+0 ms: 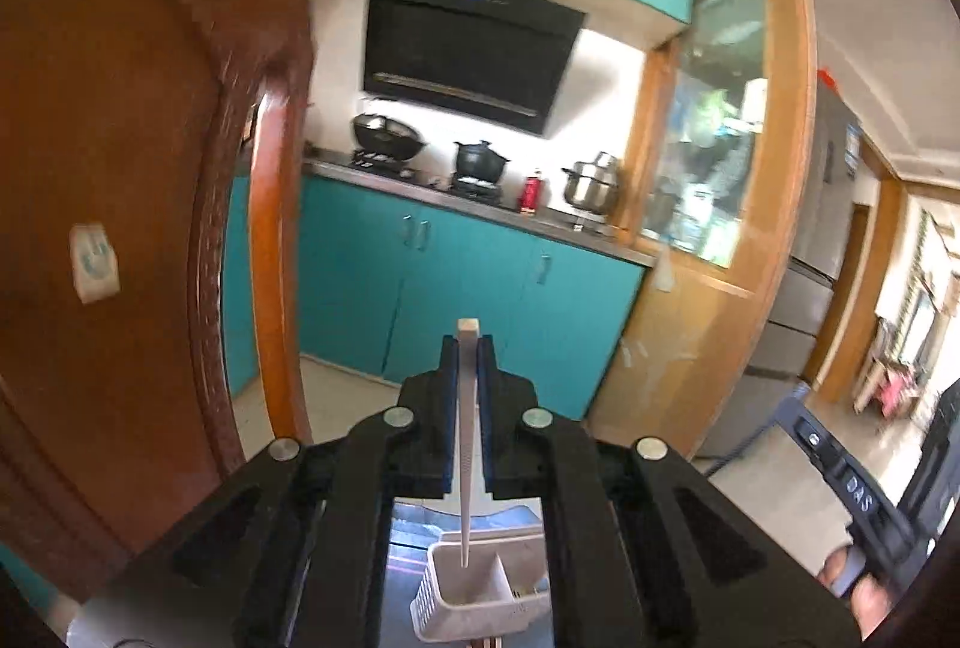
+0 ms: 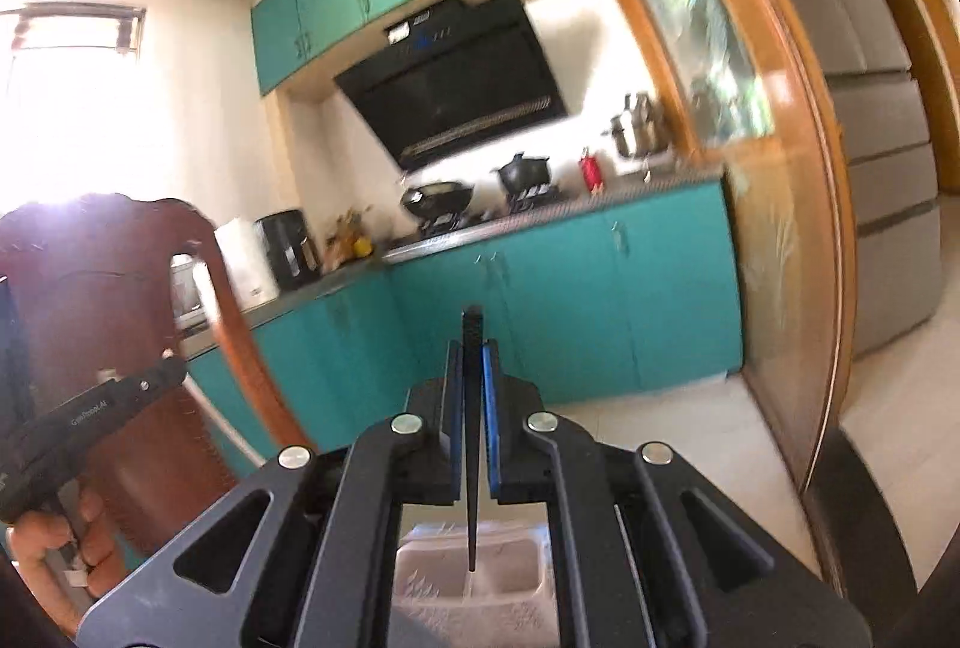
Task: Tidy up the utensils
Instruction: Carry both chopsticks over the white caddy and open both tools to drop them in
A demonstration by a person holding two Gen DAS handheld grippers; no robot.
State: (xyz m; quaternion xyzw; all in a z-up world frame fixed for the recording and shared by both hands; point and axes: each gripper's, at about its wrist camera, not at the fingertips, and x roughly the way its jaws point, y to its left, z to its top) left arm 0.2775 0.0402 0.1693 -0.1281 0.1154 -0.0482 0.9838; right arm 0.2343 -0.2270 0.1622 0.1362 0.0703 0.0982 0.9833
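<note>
My left gripper (image 1: 468, 348) is shut on a white chopstick (image 1: 467, 444) that stands nearly upright, its thin tip hanging over a white slotted utensil basket (image 1: 480, 597) below. In the right wrist view, my right gripper (image 2: 472, 351) is shut on a black chopstick (image 2: 471, 444), whose tip hangs above the divided white basket (image 2: 510, 576). Both grippers point roughly level toward the kitchen, well above the basket. The other gripper's handle (image 2: 90, 417), held by a hand, shows at the left of the right wrist view.
A wooden chair back (image 1: 108, 204) stands close on the left. Teal cabinets (image 1: 456, 282) with a stove, black pots (image 1: 477, 159), a steel pot (image 1: 591, 186) and a range hood (image 1: 462, 48) lie ahead. A wood-framed glass partition (image 1: 714, 156) and a fridge (image 2: 882, 120) stand to the right.
</note>
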